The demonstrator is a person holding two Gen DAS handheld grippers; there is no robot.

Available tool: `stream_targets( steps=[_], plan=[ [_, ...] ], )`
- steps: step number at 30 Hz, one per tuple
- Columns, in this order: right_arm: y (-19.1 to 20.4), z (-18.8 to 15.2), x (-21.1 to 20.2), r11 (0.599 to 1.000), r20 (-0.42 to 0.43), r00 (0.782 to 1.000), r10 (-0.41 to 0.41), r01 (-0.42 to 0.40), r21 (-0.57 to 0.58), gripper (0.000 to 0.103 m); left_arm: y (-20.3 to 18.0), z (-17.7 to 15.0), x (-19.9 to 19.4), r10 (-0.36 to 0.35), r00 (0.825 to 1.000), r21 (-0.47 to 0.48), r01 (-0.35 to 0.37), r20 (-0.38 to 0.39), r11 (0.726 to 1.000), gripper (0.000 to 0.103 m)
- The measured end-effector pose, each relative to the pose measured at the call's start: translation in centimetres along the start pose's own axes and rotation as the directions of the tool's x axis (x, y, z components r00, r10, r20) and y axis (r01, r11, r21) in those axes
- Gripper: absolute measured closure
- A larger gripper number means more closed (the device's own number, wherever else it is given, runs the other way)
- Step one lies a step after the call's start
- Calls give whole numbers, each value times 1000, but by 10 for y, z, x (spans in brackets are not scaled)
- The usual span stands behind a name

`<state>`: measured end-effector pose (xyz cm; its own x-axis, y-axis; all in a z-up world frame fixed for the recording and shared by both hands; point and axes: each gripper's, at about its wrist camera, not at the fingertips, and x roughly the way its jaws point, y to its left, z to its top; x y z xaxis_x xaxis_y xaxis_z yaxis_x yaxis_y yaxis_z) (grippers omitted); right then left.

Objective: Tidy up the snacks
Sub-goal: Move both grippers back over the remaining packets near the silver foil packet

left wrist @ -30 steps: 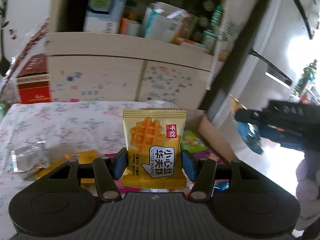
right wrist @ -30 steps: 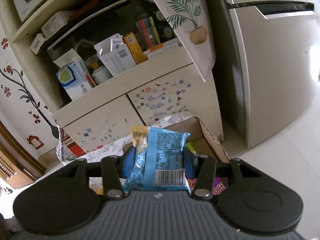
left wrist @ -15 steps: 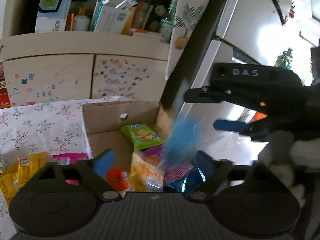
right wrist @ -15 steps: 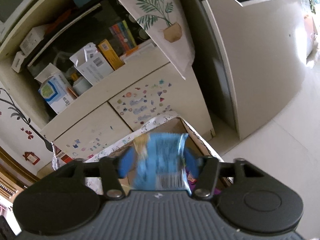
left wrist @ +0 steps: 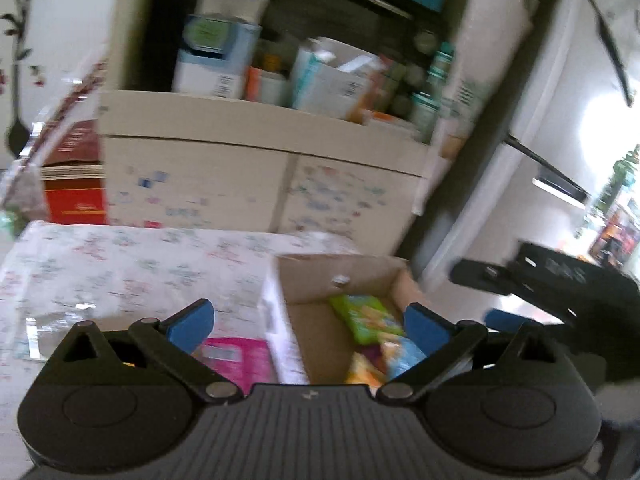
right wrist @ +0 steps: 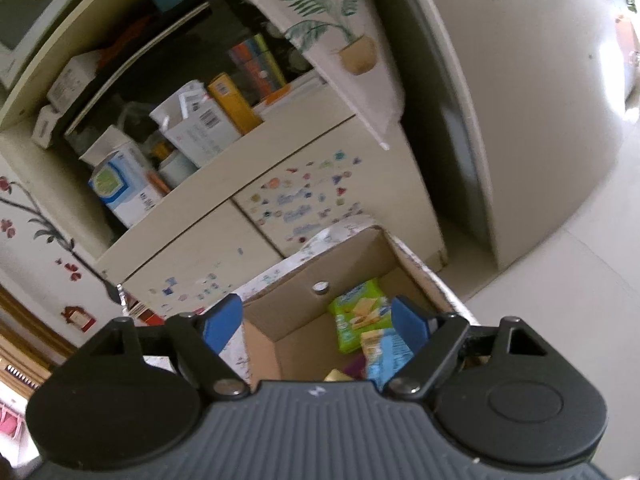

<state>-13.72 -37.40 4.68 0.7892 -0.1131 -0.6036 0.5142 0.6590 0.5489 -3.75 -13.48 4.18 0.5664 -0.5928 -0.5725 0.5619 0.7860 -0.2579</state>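
Left wrist view: the left gripper [left wrist: 306, 322] hovers over the seam between a floral-clothed desk [left wrist: 132, 264] and an open cardboard box [left wrist: 340, 270], its blue fingers [left wrist: 188, 324] spread wide with nothing between them. Inside the box lie a green snack [left wrist: 366, 316], a yellow one [left wrist: 362, 370] and a blue packet [left wrist: 404, 356]. A pink packet [left wrist: 236, 358] is on the desk beside the box, and a clear wrapper [left wrist: 40, 330] lies further left. The right gripper [right wrist: 316, 322] points into the box, its fingers opening and empty, the blue packet just below them. Several snacks look stowed. At least the pink packet is left to move, perhaps more out of view.
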Motion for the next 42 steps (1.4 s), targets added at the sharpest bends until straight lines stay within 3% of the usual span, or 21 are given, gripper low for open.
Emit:
stream_targets(
  steps=[7, 19, 35, 39, 42],
  plan=[
    [27, -13, 8, 992, -34, 997, 76, -78, -94, 21, 46, 14, -8, 135, 991, -94, -133, 9, 987, 0],
    [80, -50, 23, 938, -106, 983, 148, -173, -301, 20, 94, 21, -4, 274, 961, -156, -275, -27, 949, 0],
    [136, -130, 61, 812, -164, 982, 89, -167, -560, 16, 130, 18, 51, 374, 918, -67, -385, -135, 920, 0],
    [142, -148, 73, 794, -176, 982, 62, -156, -588, 16, 135, 16, 64, 372, 914, -47, -383, -163, 922, 0],
    [142, -155, 82, 789, -173, 984, 33, -132, -600, 15, 135, 15, 76, 398, 900, 6, -403, -177, 915, 0]
  ],
)
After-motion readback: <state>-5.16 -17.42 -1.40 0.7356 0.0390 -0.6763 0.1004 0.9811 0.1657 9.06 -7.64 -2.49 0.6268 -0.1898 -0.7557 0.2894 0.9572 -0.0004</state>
